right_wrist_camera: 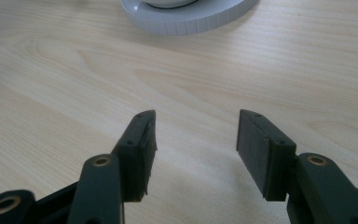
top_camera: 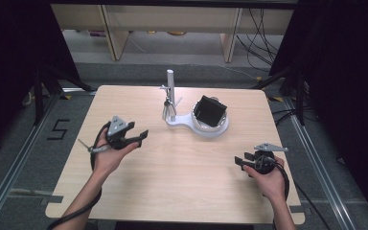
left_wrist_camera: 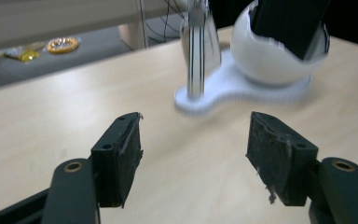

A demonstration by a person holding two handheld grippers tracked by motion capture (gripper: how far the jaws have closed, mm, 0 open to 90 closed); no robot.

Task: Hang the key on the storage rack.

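A white stand [top_camera: 191,122] sits at the back middle of the wooden table [top_camera: 182,187]. Its round bowl [top_camera: 218,128] holds a tilted black block [top_camera: 210,110]. Beside the bowl rises a slim white post [top_camera: 170,84] with a small metal clip [top_camera: 169,109] hanging on it. My left gripper [top_camera: 141,135] hovers left of the stand, open and empty. In the left gripper view, the left gripper [left_wrist_camera: 196,128] points at the post [left_wrist_camera: 196,51] and the bowl [left_wrist_camera: 270,60]. My right gripper [top_camera: 239,162] rests at the front right, open, with bare table between its jaws [right_wrist_camera: 196,123].
Wooden shelf legs [top_camera: 114,38] and cables [top_camera: 258,33] lie on the floor beyond the table. Black stand legs [top_camera: 48,81] flank both sides. A taped "5" [top_camera: 59,129] marks the floor at left. Yellow items [left_wrist_camera: 63,45] lie on the floor past the far edge.
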